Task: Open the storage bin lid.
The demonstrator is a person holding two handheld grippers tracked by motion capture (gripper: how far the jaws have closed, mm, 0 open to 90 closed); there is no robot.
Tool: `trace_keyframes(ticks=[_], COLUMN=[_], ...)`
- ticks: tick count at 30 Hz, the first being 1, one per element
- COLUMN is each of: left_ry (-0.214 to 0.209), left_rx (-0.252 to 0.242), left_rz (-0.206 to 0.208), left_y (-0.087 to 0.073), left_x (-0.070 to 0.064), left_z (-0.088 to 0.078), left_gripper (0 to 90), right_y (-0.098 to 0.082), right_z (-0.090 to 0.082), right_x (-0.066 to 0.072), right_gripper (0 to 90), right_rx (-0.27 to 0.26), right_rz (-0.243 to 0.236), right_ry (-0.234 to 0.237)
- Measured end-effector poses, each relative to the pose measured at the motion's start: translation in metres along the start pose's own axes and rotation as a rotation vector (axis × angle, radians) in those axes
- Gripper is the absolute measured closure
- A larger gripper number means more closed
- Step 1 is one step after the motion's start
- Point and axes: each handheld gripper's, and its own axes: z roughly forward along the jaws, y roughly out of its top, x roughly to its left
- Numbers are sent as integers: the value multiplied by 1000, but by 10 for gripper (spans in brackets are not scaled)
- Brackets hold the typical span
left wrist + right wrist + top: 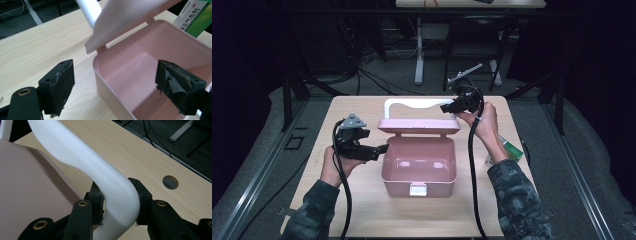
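A pink plastic box (419, 165) stands open in the middle of the wooden table, its inside bare. Its lid (418, 125) is tipped up at the back and carries a white handle (412, 103). My right gripper (447, 107) is shut on the right bend of that handle (100, 170), with a jaw on each side (118, 202), and holds the lid (25, 182) up. My left gripper (384, 148) hovers at the box's left rim. Its jaws stand wide open (112, 85) above the near corner of the box (150, 42), pressing on nothing.
A green and white medicine carton (511, 149) lies on the table right of the box, behind the right forearm, and is seen past the box's far rim (195, 15). A round hole (170, 182) sits in the tabletop near the far edge. Desk legs and cables stand beyond the table.
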Motion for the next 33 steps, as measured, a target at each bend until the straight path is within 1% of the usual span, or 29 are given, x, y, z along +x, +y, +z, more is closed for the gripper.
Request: trace_keyframes(ticks=[3,4,6,7,9,12,15,16,19,22,26,30,31,32,33], left_ry=[12,17,30,30,42,47,56,57,65,71,93,115,126,130,138], left_rx=[-2,-4,-3,-3,-14,-19,-26,-32,-25,-25,-27,-28,-24,-27,-25], left_rz=[20,25,49,55,63,84,103,103,113,110,118,113,120,116,121], left_y=[10,13,20,22,27,33,38,38,40,40,41,41,41,41,41], left_x=[-1,-2,-4,-4,-6,-8,-10,-11,-12,-13,-14,-16,-16,-17,-17], left_z=[1,1,0,0,-1,-4,-5,-5,-4,-2,-2,-2,-2,-2,-2], left_gripper=[186,214,270,303,340,405,449,471,505,536,587,623,634,645,652], right_y=[0,0,0,0,0,-1,-1,0,0,0,0,0,0,0,0], right_z=[0,0,0,0,0,0,0,0,0,0,0,0,0,0,0], right_x=[0,0,0,0,1,1,1,1,1,1,1,1,1,1,1], right_gripper=[668,668,668,668,668,668,667,667,667,667,667,666,665,662,658], right_rx=[0,0,-3,-3,-2,-1,-2,-1,-1,-2,-2,-2,-2,-3,-2], right_rz=[0,0,-4,-4,-5,-5,-6,-8,-3,-5,-9,-10,-9,-9,-9], right_ry=[0,0,1,0,1,0,-1,-2,-3,-3,-3,-4,-3,-3,-3])
